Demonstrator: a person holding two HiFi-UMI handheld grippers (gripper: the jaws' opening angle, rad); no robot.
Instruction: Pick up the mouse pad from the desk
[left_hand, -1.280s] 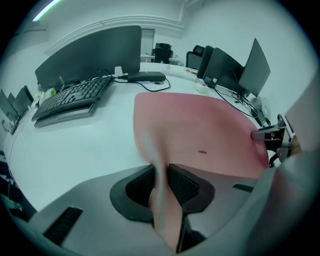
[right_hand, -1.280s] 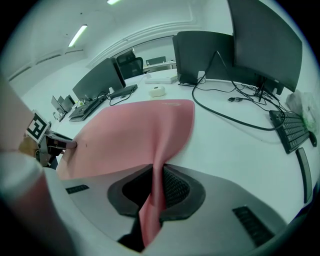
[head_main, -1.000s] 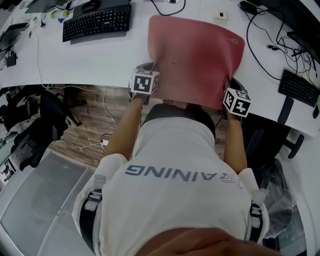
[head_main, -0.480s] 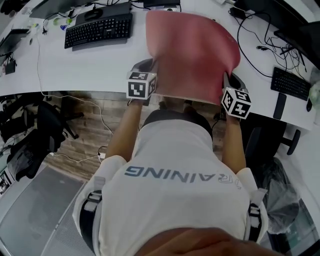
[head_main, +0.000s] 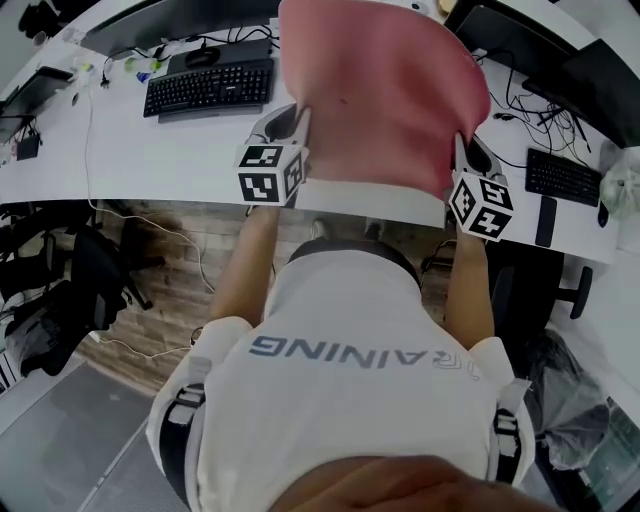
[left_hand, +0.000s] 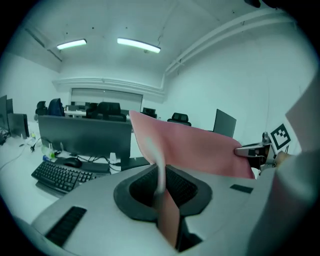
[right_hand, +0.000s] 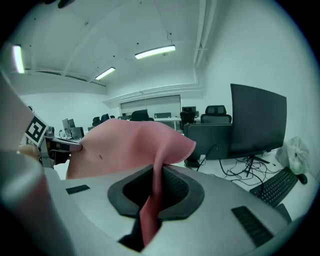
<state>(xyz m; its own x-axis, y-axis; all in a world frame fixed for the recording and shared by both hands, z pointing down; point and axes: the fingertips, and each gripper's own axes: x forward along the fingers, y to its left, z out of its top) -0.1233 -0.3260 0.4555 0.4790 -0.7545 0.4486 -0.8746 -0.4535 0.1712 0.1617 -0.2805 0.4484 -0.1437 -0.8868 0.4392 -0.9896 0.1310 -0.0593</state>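
Spanning the gap between the two tools, the pink mouse pad is held in the air above the white bench, its long axis running left to right from one tool to the other. The left tool is pinched narrow on the pad's near-left corner and the right tool on its near-right corner. The sheet slopes forward and upward from both, its far edge free. I judge any coming move needs both tools travelling together.

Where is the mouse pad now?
The mouse pad is top centre in the head view, held above the desk by the left gripper and right gripper, right of the keyboard.
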